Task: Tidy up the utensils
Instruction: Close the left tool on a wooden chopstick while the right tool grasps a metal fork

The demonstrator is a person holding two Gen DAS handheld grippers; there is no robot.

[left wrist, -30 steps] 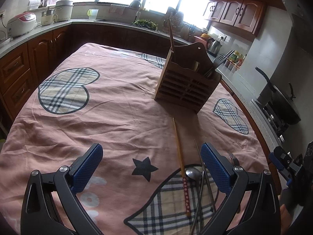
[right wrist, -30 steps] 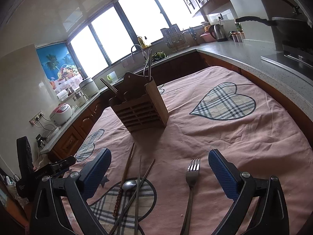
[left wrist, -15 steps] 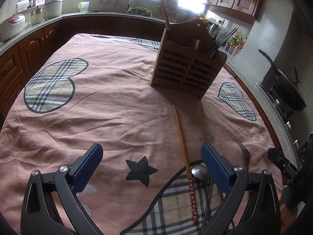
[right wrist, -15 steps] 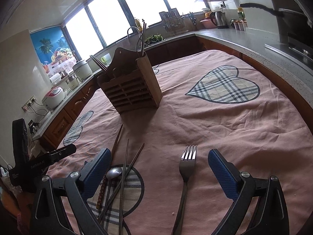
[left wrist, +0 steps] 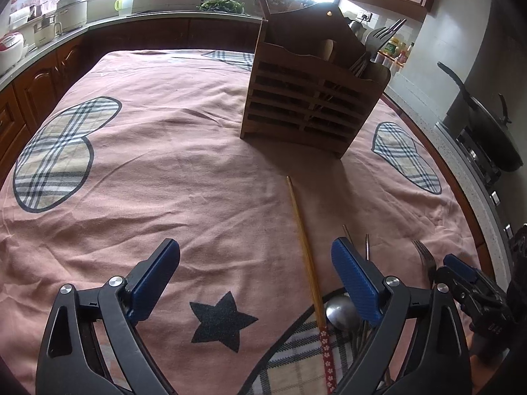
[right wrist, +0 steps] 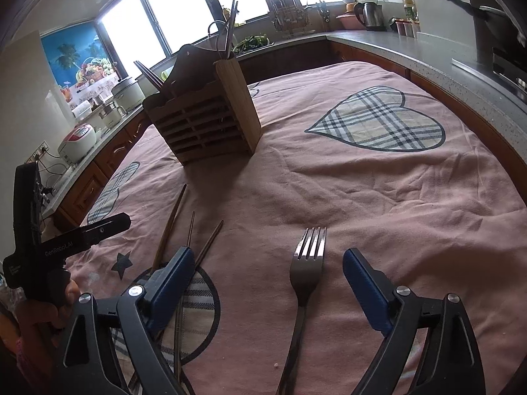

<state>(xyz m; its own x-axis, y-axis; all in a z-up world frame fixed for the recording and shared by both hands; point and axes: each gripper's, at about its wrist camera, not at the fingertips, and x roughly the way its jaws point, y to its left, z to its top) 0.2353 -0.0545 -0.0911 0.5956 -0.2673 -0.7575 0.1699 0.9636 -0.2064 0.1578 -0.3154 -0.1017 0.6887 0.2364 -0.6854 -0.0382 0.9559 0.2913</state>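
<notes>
Meanwhile, on the left, the left gripper (left wrist: 255, 275) has come lower and nearer the loose cutlery than it was a second ago, and its jaws have just been closing a little, though they stand wide with only the pink tablecloth (left wrist: 171, 164) and part of the wooden chopstick (left wrist: 304, 247) between them, pressing on nothing. Just right of that chopstick lie a spoon (left wrist: 339, 309) and thin metal chopsticks (left wrist: 366, 247), partly hidden behind the gripper's right finger. Further right, the right gripper (right wrist: 266, 275) has likewise dropped towards the fork (right wrist: 304, 273), which now lies flat between its fingers; its jaws have also just been closing but are apart from the fork and hold nothing. I judge both hands are settling in for a pick-up, the right one nearer to a grasp. Beyond the loose pieces stands the slatted wooden utensil holder (left wrist: 313, 98), well apart from them: forks rise from its right compartment in the left wrist view, and chopsticks poke out elsewhere, though which compartment I cannot tell.
</notes>
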